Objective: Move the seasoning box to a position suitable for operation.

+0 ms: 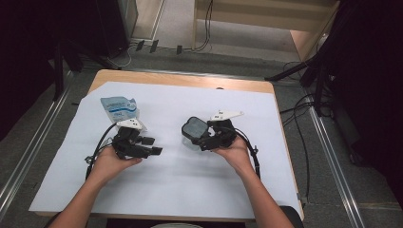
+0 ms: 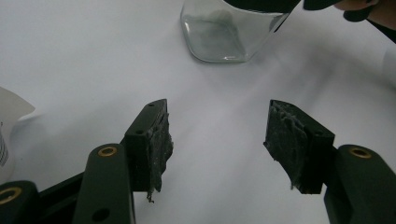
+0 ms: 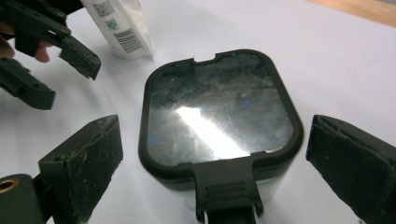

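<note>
A clear square container (image 1: 192, 133) with a dark glossy lid (image 3: 219, 109) stands on the white paper, right of centre. My right gripper (image 1: 199, 137) reaches it from the right. Its two padded jaws flank the lid with a gap on each side, and the right gripper (image 3: 217, 154) is open. The lid's latch tab (image 3: 229, 186) points toward this gripper. My left gripper (image 1: 151, 146) rests to the left, open, with bare paper between the jaws of the left gripper (image 2: 217, 135). The container (image 2: 217, 35) stands ahead of it. A blue-and-white pouch (image 1: 119, 108) lies behind the left hand.
White paper (image 1: 190, 180) covers most of the wooden table (image 1: 190, 80). The pouch (image 3: 123, 28) stands just beyond the left gripper (image 3: 60, 79). Cables and black stands (image 1: 328, 80) crowd the floor at the right, past the table's edge.
</note>
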